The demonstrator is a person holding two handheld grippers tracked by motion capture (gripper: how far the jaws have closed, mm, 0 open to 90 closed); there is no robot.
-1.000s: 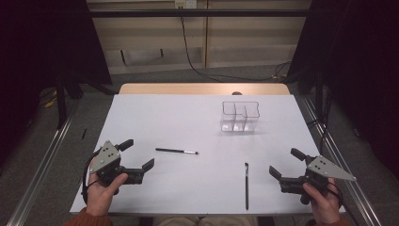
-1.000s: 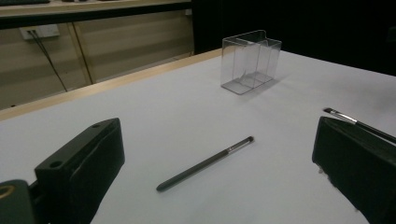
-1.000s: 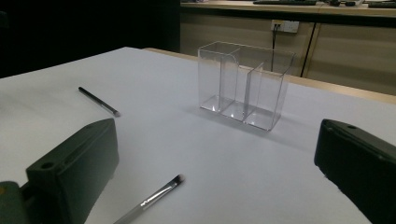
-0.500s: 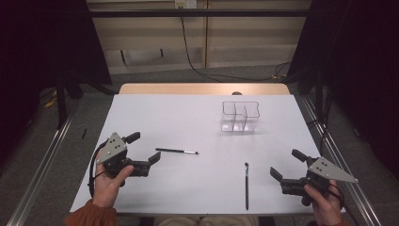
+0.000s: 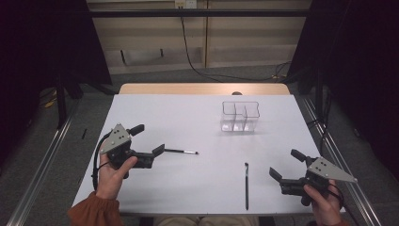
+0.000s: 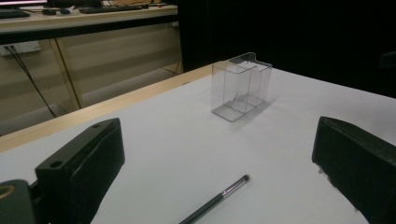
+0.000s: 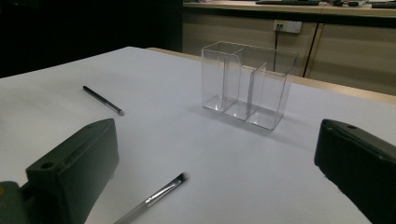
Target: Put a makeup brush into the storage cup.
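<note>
Two slim black makeup brushes lie on the white table (image 5: 188, 117). One brush (image 5: 181, 151) lies crosswise left of centre, and its handle end sits just beyond my left gripper (image 5: 147, 139), whose jaws stand open and empty. In the left gripper view that brush (image 6: 215, 200) lies between the jaws, tip pointing away. The second brush (image 5: 246, 185) lies lengthwise near the front edge, left of my open, empty right gripper (image 5: 284, 163). In the right gripper view this brush (image 7: 154, 196) lies just ahead of the jaws. A clear three-compartment organiser (image 5: 240, 116) stands upright at the back right.
A wooden strip (image 5: 202, 88) edges the table's far side, with a black cable (image 5: 197, 56) hanging behind it. Metal rails (image 5: 42, 165) run along both sides. Bare white surface lies between the brushes and the organiser (image 7: 245, 86).
My left gripper has moved forward and to the right, so its open jaws now reach the handle end of the crosswise brush. The right gripper has stayed put.
</note>
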